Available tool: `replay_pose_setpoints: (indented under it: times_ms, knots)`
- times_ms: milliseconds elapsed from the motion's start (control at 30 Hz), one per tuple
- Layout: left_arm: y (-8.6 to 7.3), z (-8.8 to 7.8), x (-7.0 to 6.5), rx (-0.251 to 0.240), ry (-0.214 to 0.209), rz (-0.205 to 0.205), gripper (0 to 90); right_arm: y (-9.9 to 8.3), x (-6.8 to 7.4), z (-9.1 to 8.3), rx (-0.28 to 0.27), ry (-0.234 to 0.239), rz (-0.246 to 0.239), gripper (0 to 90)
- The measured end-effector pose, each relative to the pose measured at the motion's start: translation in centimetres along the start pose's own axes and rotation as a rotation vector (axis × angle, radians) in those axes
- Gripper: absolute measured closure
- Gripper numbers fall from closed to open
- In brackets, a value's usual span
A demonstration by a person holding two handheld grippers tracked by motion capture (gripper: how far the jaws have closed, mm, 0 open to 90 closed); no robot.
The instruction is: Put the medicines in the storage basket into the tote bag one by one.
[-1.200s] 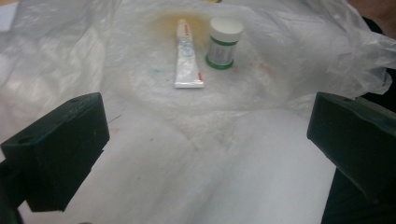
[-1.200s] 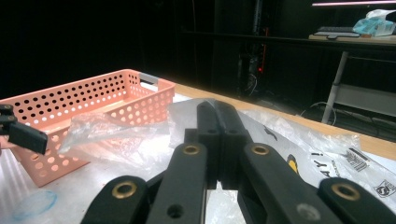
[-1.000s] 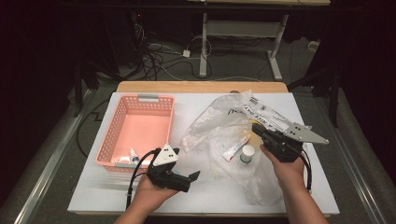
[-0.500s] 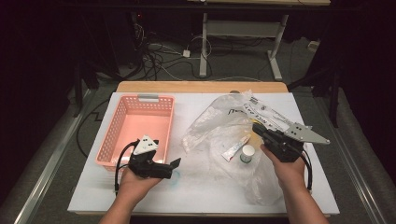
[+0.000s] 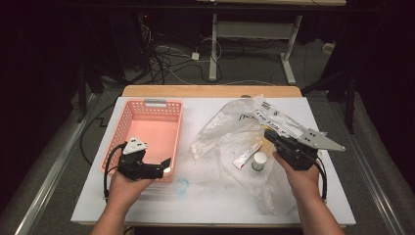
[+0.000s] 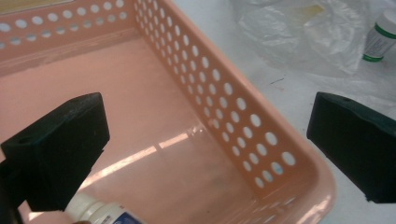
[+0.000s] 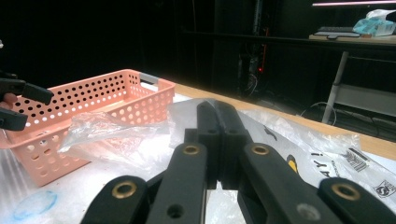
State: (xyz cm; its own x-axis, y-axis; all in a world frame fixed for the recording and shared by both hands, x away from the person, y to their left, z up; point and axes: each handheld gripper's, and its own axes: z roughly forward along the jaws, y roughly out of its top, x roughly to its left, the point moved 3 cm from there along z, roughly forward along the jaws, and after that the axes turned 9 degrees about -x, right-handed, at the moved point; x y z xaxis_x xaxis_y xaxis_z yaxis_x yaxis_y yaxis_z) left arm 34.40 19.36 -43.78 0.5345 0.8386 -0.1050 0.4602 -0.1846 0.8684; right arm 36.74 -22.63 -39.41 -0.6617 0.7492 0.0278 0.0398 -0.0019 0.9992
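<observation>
Pink basket [image 6: 219,107] holds a small white bottle [image 6: 100,212], cut off, perhaps its sole content; left hand-held gripper [image 6: 205,140] gapes wide over the basket's corner; right hand-held gripper [image 7: 218,121] is pinched closed above the plastic bag [image 5: 230,137].

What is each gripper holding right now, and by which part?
The left gripper holds nothing; its jaws stand open over the pink basket. The right gripper is shut on an edge of the plastic bag.

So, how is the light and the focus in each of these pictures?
High view: table bright, room beyond dark. Left gripper view: a streak of glare on the pink basket floor, near jaws soft. Right gripper view: near jaws blurred, background almost black.
</observation>
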Motion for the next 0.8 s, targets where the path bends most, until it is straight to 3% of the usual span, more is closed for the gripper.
replay_pose_setpoints:
  times_ms: [433, 800]
  knots:
    - [-0.6, -1.5, 2.9, 0.018, 0.078, -0.043, 0.0, -0.1, -0.1, 0.0, 0.002, -0.003, 0.008, 90.0]
    - [-1.1, -1.1, 3.2, 0.088, 0.104, -0.043, 0.5, -0.1, 0.0, -0.1, 0.002, -0.004, 0.003, 90.0]
